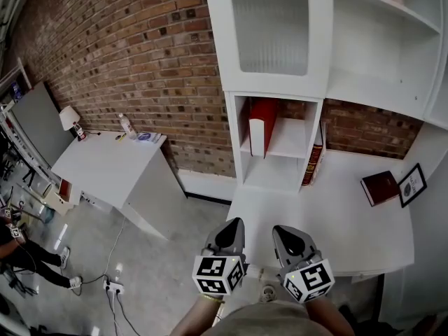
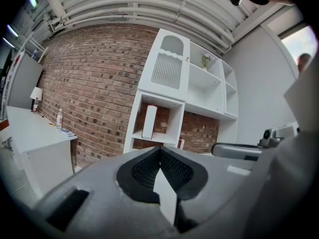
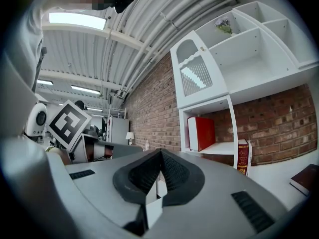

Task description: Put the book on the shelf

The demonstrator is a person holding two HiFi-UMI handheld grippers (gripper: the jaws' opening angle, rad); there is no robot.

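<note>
**Head view.** The left gripper (image 1: 234, 225) and the right gripper (image 1: 283, 232) were seen side by side at the bottom edge, both pointed toward the white shelf unit (image 1: 318, 68). Only their marker cubes and upper shells were shown, so the jaw state could not be read here. The forearms behind them were cut off by the frame. The red book (image 1: 264, 126) was stood upright on the shelf of the open compartment, against its left wall. A second book (image 1: 313, 164) was propped upright outside that compartment, against its right wall. A dark red book (image 1: 379, 187) lay flat on the white desk (image 1: 329, 222), just beside a framed picture (image 1: 413, 185). To the left, a separate white table (image 1: 105, 170) carried a lamp (image 1: 69, 117) and a bottle (image 1: 127, 125). A person at the far left edge was only partly visible.

**Left gripper view.** The jaws were brought fully together, pad against pad, with nothing between them. The red book was shown edge-on, so that only its pale page block was visible. The second book was mostly hidden behind the gripper's shell, and the right gripper intruded at the right margin.

**Right gripper view.** The jaws were likewise closed on each other and empty. The red book's cover was seen clearly in its compartment, well apart from the jaws. The dark red book was cut off at the right edge, and the left gripper's marker cube appeared at the left.
</note>
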